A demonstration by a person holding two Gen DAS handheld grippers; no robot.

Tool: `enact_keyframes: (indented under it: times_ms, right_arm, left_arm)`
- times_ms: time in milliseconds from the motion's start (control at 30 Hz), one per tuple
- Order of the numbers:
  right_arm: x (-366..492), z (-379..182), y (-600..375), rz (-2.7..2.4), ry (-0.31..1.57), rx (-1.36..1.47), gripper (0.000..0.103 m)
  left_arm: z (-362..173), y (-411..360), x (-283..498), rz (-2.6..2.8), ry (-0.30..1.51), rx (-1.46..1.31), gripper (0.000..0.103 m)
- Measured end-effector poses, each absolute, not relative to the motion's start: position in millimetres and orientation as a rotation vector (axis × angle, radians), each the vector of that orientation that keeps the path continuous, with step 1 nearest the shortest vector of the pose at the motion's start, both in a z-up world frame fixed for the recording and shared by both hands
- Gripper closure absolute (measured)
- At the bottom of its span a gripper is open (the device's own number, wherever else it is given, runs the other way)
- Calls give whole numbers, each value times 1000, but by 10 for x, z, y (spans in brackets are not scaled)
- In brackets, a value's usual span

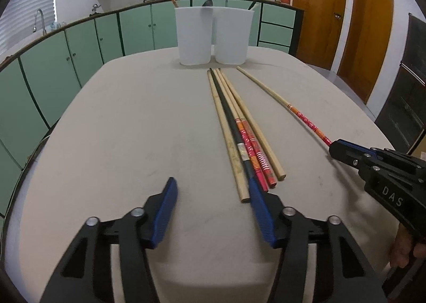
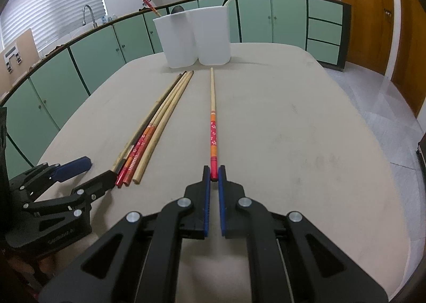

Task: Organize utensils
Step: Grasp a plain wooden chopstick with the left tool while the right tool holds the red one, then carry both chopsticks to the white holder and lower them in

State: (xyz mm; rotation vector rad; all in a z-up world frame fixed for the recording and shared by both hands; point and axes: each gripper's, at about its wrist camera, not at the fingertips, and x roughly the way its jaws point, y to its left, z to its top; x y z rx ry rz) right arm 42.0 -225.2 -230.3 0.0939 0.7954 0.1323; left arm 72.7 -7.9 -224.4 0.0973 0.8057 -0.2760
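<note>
My right gripper [image 2: 214, 173] pinches the red end of one chopstick [image 2: 212, 106], which points ahead toward two white cups [image 2: 191, 39]. My left gripper [image 1: 213, 191] stands part open on the table [image 1: 119, 130], holding nothing; the bundle [image 1: 239, 130] lies at its right finger [image 1: 259, 207].

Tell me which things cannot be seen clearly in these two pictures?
- Cup contents: both views, opaque walls of the white cups hide them.
- Black chopstick end: left wrist view, left gripper finger covers it.
- Red chopstick end: right wrist view, right gripper fingers cover it.
</note>
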Motion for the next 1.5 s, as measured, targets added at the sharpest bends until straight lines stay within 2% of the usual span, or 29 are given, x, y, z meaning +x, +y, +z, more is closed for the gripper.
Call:
enact_keyframes:
  times_ms: [233,267,467,533,900,1500]
  right_arm:
    - [456,-2337,-2243,139,801,99,98]
    - [457,-2338,-2243,139,798,99,97]
    - [474,-2362,-2214,126,794,77,94]
    - [478,-2359,-2206,127,795,66,98]
    - [401,-2067,-2226,154,724,61,98]
    - [798,-713,-2604,248,531,173,98]
  left_arm:
    - [-2242,-130,750,-307,789,93,93]
    - [-2242,-130,754,-305,788,90,95]
    - [-2237,-119,777,-303,785,51,95]
    - [-2228,-119,778,-303,784,47,95]
    - [-1908,-48,698,-270,700,60,96]
    - [-646,55,1059,-296,452,7,96]
